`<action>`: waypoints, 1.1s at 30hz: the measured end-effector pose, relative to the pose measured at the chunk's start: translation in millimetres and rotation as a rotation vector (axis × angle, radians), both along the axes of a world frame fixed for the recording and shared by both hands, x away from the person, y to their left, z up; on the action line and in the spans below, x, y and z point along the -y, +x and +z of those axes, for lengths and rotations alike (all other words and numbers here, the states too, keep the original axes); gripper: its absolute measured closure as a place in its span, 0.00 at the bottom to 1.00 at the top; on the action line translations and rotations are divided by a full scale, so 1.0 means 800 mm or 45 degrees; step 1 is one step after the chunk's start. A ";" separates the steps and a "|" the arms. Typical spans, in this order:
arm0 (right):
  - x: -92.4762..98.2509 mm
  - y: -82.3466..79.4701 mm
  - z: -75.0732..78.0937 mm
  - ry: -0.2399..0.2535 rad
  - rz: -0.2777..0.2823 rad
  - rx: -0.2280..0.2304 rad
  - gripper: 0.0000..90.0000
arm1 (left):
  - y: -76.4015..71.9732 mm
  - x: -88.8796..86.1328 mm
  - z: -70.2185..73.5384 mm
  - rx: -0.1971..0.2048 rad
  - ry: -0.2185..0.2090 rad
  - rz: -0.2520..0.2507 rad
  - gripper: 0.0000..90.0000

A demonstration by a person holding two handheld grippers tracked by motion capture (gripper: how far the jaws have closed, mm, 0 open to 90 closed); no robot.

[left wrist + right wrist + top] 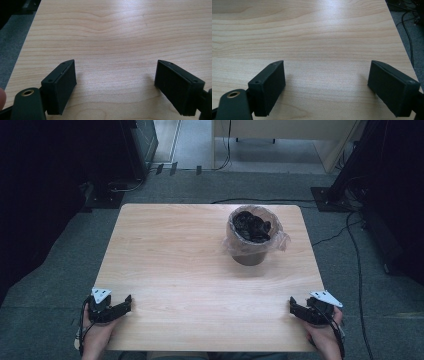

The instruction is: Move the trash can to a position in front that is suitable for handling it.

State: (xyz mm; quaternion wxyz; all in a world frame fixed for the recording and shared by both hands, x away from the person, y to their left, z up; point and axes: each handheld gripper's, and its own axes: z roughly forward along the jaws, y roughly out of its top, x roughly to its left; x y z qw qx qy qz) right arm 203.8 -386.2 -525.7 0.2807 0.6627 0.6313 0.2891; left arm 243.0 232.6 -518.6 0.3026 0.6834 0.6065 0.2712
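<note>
— So where are we with this? Anything under way?

— Not that I can judge. The left gripper point(120, 306) sits at the near left corner of the tabletop point(190, 280), and its jaws are spread wide with nothing but bare wood between them. Its own camera shows the same: two black pads far apart, wood grain in the gap.

— And the bin?

— The bin point(251, 236), a brown one lined with a clear bag, stands well ahead of that gripper and off to its right, toward the far side of the tabletop. There's dark stuff point(253, 226) heaped inside it; I can't tell what it is. The bag's edge is folded out over the rim, loose, not tied. Nothing touches it.

— The other hand?

— The right gripper point(296, 307) rests at the near right corner, jaws also wide and empty. For it, the bin is ahead and to its left, well apart. Both hands come up from the near edge, wrists low, each gripper angled inward toward the middle of the tabletop, with the grey plates on top.

— So what's left?

— Everything, I'd say. It looks like a starting stance: neither gripper is near the bin, and whatever is to be done with the bag or the bin has not begun. The first reach would be forward and inward for both.
</note>
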 end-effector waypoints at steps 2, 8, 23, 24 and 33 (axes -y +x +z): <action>0.000 0.000 0.000 -0.002 -0.006 0.002 0.18 | 0.000 0.000 0.000 -0.001 0.000 0.000 0.19; 0.007 -0.002 0.003 0.045 -0.040 0.099 0.52 | 0.000 0.000 0.000 -0.001 0.000 0.000 0.19; 0.012 0.080 0.060 0.086 -0.002 0.370 0.91 | 0.000 0.001 0.000 0.001 -0.003 0.000 0.19; 0.012 0.090 0.063 0.098 0.005 0.374 0.93 | 0.000 0.001 0.000 0.001 -0.003 -0.001 0.19; -0.006 0.181 0.090 0.116 0.122 0.311 1.00 | -0.001 0.002 0.000 0.000 -0.003 -0.012 0.19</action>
